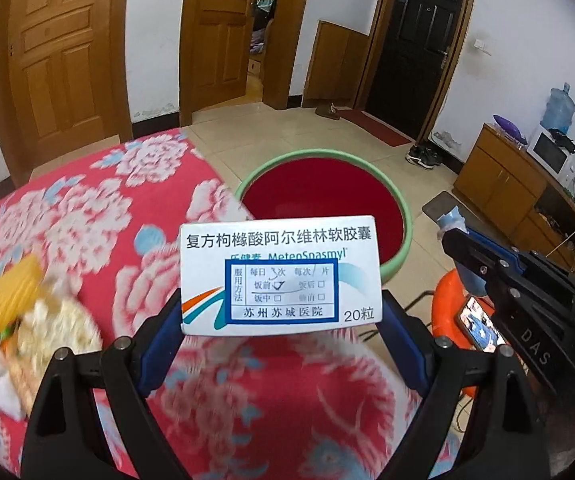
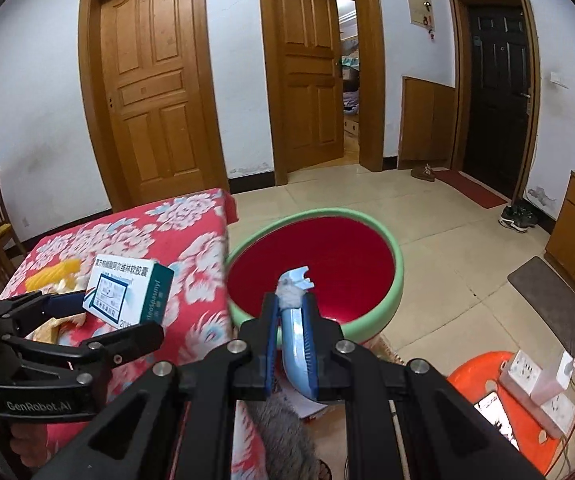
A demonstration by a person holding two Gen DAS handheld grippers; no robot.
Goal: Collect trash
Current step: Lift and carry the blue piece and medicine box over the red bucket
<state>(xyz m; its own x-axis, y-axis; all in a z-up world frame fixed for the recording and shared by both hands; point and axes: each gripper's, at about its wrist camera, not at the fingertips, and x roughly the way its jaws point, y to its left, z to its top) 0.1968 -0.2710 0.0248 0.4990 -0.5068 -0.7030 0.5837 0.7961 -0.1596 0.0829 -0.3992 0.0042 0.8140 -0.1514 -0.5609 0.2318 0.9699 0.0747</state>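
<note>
My left gripper [image 1: 281, 316] is shut on a white medicine box [image 1: 281, 276] with blue print, gripped by its two short ends above the red floral tablecloth [image 1: 87, 208]. The right wrist view shows the same box [image 2: 127, 296] at the left, in the left gripper [image 2: 119, 316]. My right gripper [image 2: 293, 320] is shut on a curved light-blue plastic piece [image 2: 295, 344] with grey fluff at its top. Beyond both stands a round bin [image 1: 405, 236], green-rimmed and red inside, on the floor by the table; its rim [image 2: 397, 268] lies just past the blue piece. The right gripper [image 1: 457, 236] enters from the right.
A blurred heap of yellow and white rubbish [image 1: 27, 320] lies on the cloth at the left. An orange stool [image 2: 483, 380] at the lower right carries a phone [image 2: 495, 420] and a power strip [image 2: 535, 384] with cables. Behind are tiled floor, wooden doors and a low cabinet [image 1: 499, 176].
</note>
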